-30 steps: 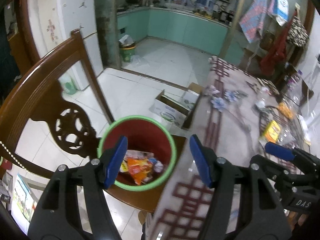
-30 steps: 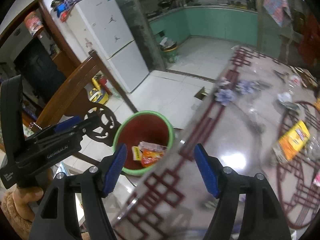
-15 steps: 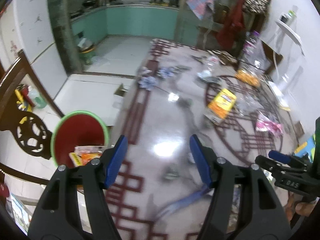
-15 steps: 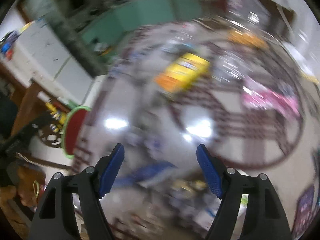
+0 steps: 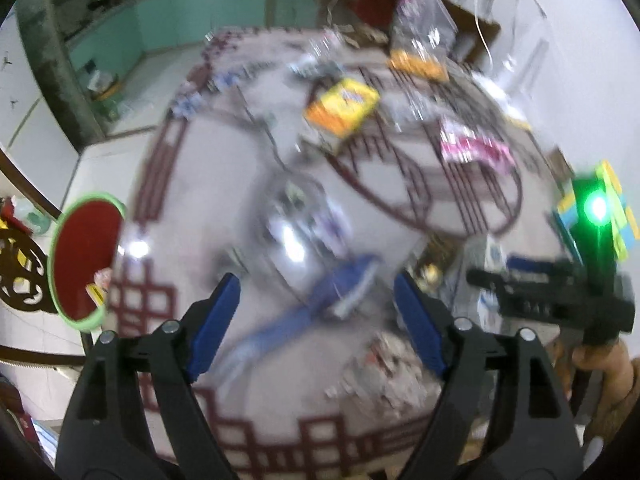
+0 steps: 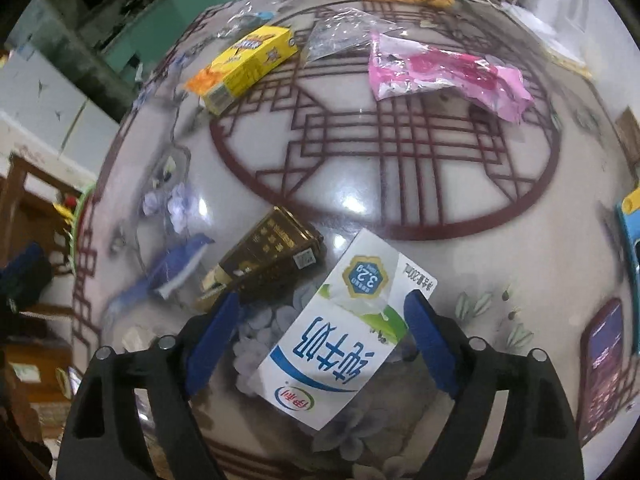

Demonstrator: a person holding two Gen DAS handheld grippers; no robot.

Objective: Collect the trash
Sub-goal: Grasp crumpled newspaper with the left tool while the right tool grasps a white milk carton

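Observation:
My right gripper is open and empty, its jaws either side of a white milk carton lying flat on the table. A dark brown box and a blue wrapper lie just left of it. A yellow box, a pink wrapper and a clear bag lie farther back. My left gripper is open and empty above the blue wrapper; the view is blurred. The red bin with a green rim stands at the table's left edge.
The patterned round table fills both views. A dark phone and a blue object lie at the right edge. A carved wooden chair stands beside the bin. My right gripper's body shows in the left wrist view.
Both grippers have swung from the bin over to the table. The right gripper now hangs over the milk carton. Both stay open.

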